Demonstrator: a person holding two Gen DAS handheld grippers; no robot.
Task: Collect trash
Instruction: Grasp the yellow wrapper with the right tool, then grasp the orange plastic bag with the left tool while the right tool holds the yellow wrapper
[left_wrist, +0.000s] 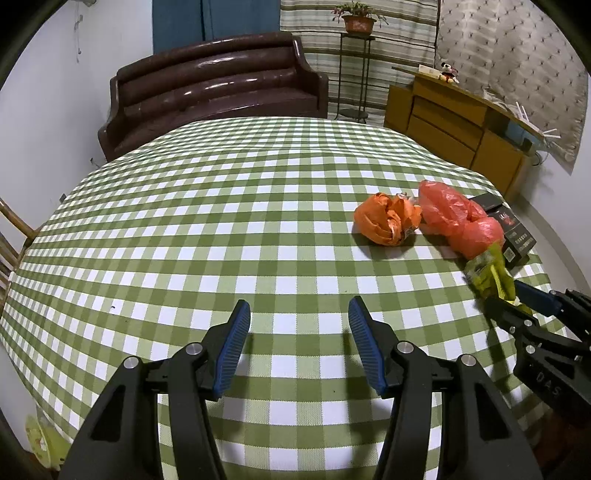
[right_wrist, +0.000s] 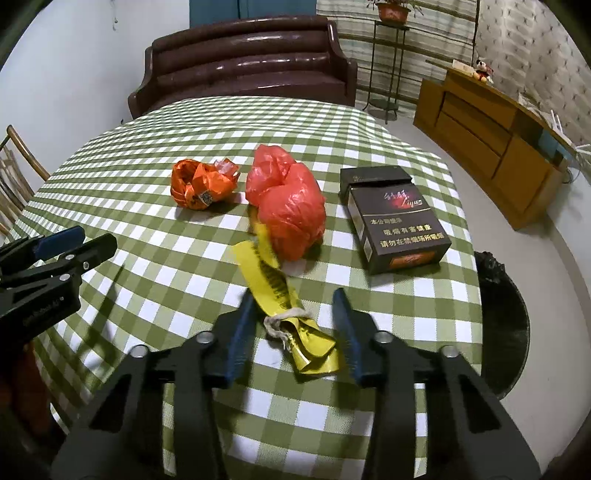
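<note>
The right gripper (right_wrist: 295, 328) straddles the yellow wrapper (right_wrist: 284, 295), jaws apart, not yet pinching it. The wrapper's long axis runs away from the gripper toward the red bag (right_wrist: 288, 206). The left gripper (left_wrist: 299, 332) hangs open and empty over the tablecloth (left_wrist: 184, 221), farther off.

White walls, brown leather sofa (left_wrist: 218, 88), wooden cabinet (left_wrist: 454, 122), potted plant (left_wrist: 358, 18) on stand, checked tablecloth (left_wrist: 221, 229).

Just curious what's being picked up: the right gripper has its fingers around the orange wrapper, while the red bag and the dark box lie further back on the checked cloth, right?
Not quite. In the right wrist view the right gripper straddles the yellow wrapper; the orange wrapper lies further back, beside the red bag and dark box.
</note>
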